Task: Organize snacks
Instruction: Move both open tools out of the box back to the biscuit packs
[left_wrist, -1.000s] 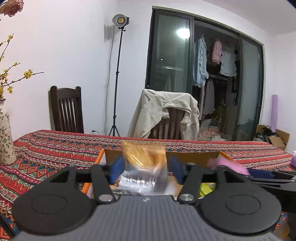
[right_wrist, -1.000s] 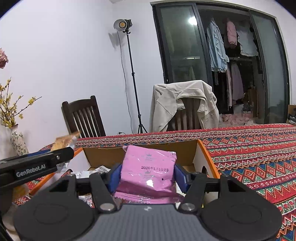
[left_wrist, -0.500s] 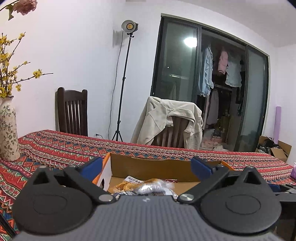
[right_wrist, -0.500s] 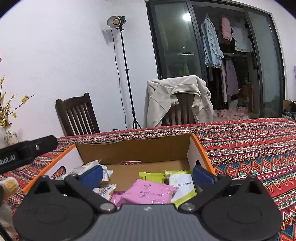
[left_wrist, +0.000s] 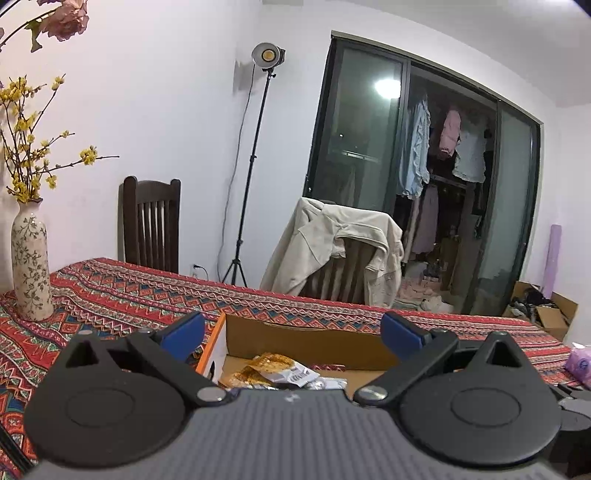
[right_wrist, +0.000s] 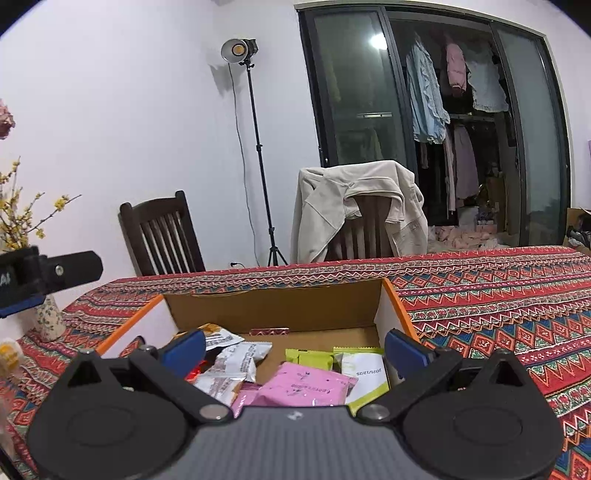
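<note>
An open cardboard box with orange edges (right_wrist: 280, 306) stands on the patterned tablecloth and holds several snack packets. In the right wrist view a pink packet (right_wrist: 306, 387) lies in it beside green-and-white packets (right_wrist: 364, 373) and silver ones (right_wrist: 236, 360). My right gripper (right_wrist: 293, 349) is open and empty above the box. In the left wrist view the box (left_wrist: 295, 338) shows a gold-and-clear packet (left_wrist: 273, 369) lying inside. My left gripper (left_wrist: 291, 332) is open and empty over the box's left end.
A flowered vase (left_wrist: 31, 269) with yellow blossoms stands on the table at the left. Two chairs (right_wrist: 162, 236), one draped with a beige jacket (right_wrist: 354, 206), stand behind the table. A light stand (right_wrist: 258, 155) is by the wall. A pink pack (left_wrist: 578, 363) lies at right.
Both grippers opened. The left let the gold packet drop into the box and the right let the pink packet drop into it. Both grippers then rose and drew back a little.
</note>
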